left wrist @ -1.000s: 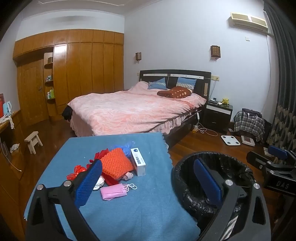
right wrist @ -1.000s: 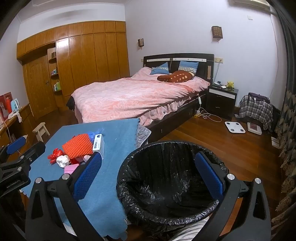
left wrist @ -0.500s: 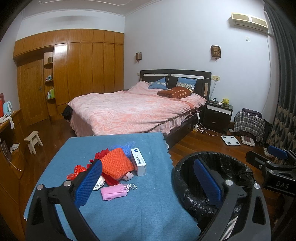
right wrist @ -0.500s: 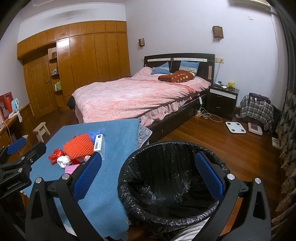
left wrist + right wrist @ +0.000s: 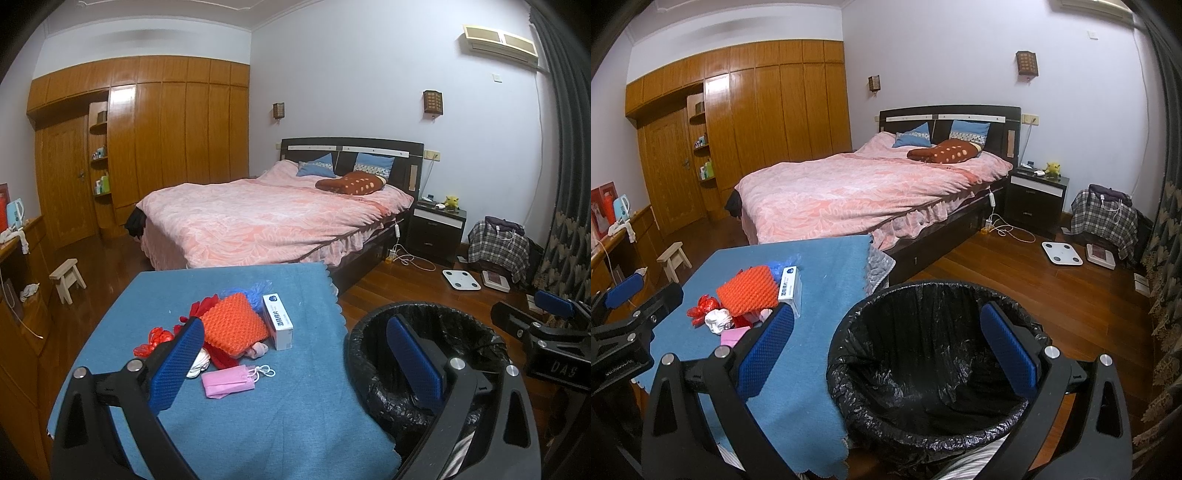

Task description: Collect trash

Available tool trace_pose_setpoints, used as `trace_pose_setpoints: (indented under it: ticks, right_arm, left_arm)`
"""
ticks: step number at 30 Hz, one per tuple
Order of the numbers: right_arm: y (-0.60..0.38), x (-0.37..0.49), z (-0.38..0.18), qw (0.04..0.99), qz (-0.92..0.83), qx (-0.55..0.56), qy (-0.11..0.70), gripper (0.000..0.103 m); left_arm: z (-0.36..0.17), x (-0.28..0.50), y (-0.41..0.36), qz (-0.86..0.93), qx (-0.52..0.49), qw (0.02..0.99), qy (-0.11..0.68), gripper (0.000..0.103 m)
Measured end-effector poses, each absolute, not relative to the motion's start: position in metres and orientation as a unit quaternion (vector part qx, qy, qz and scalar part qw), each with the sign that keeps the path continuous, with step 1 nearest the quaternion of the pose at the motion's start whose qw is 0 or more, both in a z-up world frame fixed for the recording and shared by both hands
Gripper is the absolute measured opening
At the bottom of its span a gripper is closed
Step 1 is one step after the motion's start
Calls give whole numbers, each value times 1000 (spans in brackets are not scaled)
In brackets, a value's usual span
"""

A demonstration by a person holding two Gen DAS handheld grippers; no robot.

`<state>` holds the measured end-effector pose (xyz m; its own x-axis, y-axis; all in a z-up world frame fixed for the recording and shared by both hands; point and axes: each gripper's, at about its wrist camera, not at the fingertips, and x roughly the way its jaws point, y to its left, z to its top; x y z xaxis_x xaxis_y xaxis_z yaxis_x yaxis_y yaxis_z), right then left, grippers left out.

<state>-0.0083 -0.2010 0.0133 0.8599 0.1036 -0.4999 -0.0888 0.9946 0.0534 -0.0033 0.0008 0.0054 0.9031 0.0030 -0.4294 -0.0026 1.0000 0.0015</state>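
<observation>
A pile of trash lies on a blue-clothed table: an orange foam net, a white box, a pink face mask, red wrappers and a white crumpled paper. A bin lined with a black bag stands right of the table; it also shows in the left wrist view. My left gripper is open and empty above the table's near part. My right gripper is open and empty over the bin's near rim.
A bed with a pink cover stands behind the table. A wooden wardrobe lines the left wall, with a small stool before it. A nightstand, a scale and a plaid bag sit at the right.
</observation>
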Motion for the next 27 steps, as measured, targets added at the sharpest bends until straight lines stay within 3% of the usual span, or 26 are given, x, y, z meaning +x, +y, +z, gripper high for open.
trace_pose_setpoints:
  ticks: [27]
  right_arm:
    - [-201,-8,5,963,50,16,263,98]
  left_arm:
    - [7,-6,0,1,0,975,222,97]
